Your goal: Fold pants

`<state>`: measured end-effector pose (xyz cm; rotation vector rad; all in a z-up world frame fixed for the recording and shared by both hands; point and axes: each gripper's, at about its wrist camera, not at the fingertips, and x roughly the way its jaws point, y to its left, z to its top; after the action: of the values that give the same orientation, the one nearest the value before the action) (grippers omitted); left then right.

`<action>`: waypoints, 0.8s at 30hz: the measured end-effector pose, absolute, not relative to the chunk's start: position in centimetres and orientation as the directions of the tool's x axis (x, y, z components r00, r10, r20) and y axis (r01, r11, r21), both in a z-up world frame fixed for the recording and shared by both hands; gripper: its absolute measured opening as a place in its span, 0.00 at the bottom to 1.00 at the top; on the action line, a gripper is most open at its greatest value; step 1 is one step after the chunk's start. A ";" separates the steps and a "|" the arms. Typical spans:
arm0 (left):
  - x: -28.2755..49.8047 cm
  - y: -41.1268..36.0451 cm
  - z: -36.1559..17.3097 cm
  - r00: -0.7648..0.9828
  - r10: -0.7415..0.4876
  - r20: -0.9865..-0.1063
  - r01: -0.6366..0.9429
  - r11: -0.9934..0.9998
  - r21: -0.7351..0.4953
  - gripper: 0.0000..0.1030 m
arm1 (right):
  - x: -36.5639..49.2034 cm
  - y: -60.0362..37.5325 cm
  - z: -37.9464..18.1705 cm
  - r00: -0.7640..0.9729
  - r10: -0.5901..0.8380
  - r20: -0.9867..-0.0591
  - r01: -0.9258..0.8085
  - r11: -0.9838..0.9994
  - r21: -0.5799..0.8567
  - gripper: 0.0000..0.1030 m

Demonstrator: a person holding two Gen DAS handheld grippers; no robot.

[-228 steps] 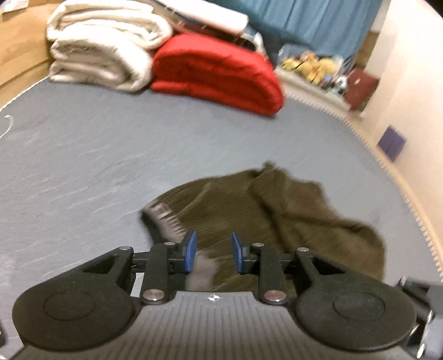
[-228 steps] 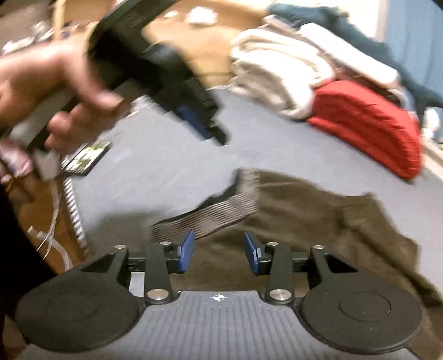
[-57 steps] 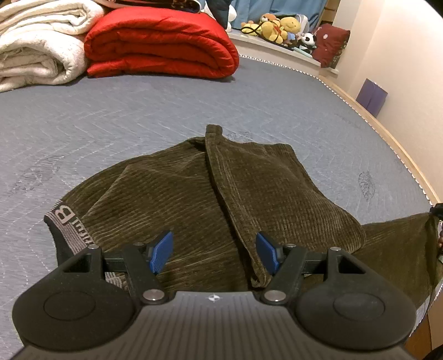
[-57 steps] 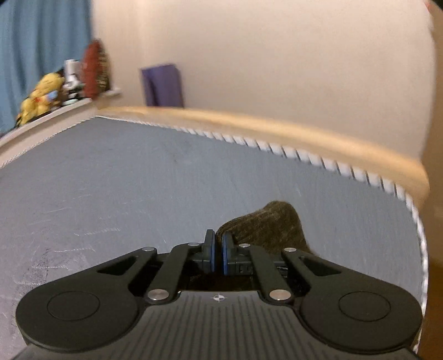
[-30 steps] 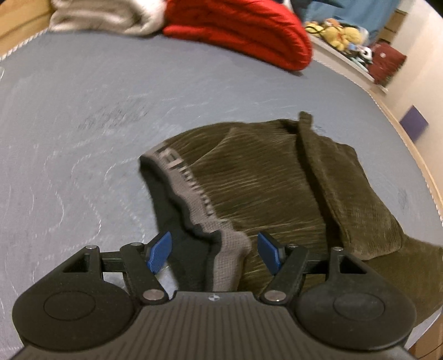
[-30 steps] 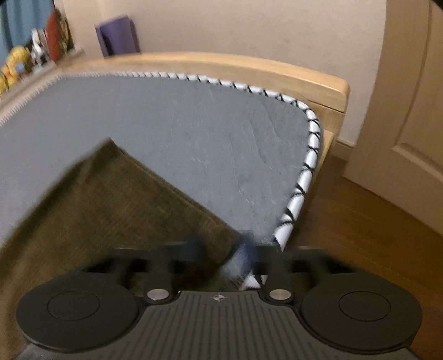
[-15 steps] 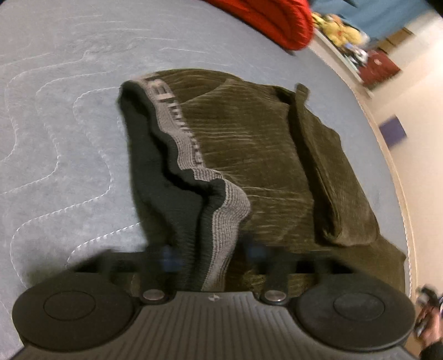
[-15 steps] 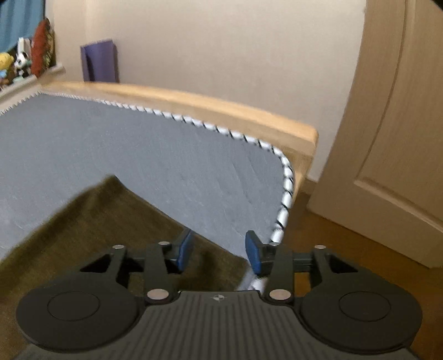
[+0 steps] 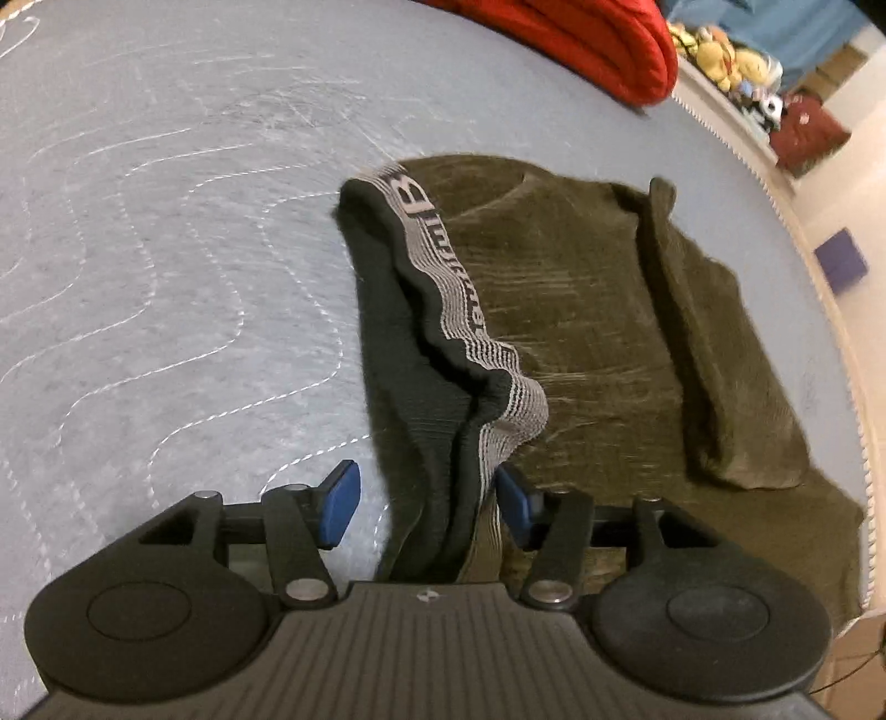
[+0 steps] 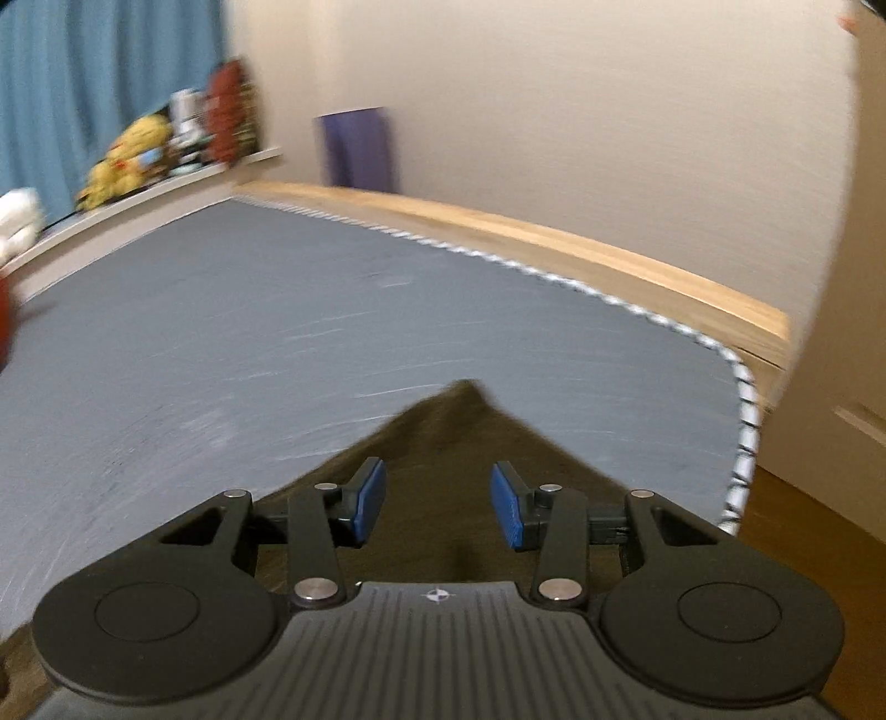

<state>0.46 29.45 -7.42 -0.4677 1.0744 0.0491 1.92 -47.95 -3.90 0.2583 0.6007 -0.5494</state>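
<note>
**Pants spread on mat, both grippers open**

Pants (image 9: 581, 310): olive corduroy, lying on the grey quilted mat (image 9: 166, 249). Waistband (image 9: 470, 332) grey with black stripes and lettering, turned back so the black lining shows; it runs from mid-frame down toward the left gripper (image 9: 426, 501). A raised fold of cloth runs along the right side of the pants in the left wrist view. Far edge of the cloth lies near the mat's stitched border.

Left gripper: blue pads stand apart. Jaws have just been opening. The waistband passes between them, its grey edge right beside the right-hand pad; the left-hand pad is clear of the cloth, over bare mat. No squeeze on the fabric visible.

Right gripper (image 10: 437, 501): pads apart, nothing pinched. Jaws opened within the last second and hold at that width. Below and ahead of it lies a pointed corner of the pants (image 10: 465, 399), flat on the mat near the mat's rounded corner (view is motion-blurred, so I cannot tell whether the pads brush the cloth).

Surroundings: red quilt (image 9: 581, 44) at the mat's far end; plush toys (image 10: 127, 155) on a ledge before a blue curtain (image 10: 83, 83); wooden frame (image 10: 554, 238) along the mat; purple object (image 10: 360, 147) against the cream wall.
</note>
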 end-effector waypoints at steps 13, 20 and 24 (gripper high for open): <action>-3.3 23.0 -7.9 0.480 -0.046 -0.876 0.084 0.996 -0.006 0.44 | 6.9 -36.1 -2.1 0.814 -0.154 -0.560 0.206 0.978 0.030 0.54; -4.7 19.9 -4.0 0.626 0.083 -0.776 0.128 0.970 0.207 0.55 | 7.4 -30.2 -1.6 0.839 -0.060 -0.541 0.031 0.998 -0.062 0.67; -4.6 18.7 -3.4 0.621 -0.066 -0.781 0.236 0.966 0.106 0.54 | 7.6 -27.5 -1.9 0.836 -0.031 -0.548 -0.029 0.994 -0.102 0.68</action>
<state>-4.61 18.69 -3.37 0.2069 0.8859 -0.1748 7.56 -27.46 -1.94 -0.1075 0.5813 -0.0011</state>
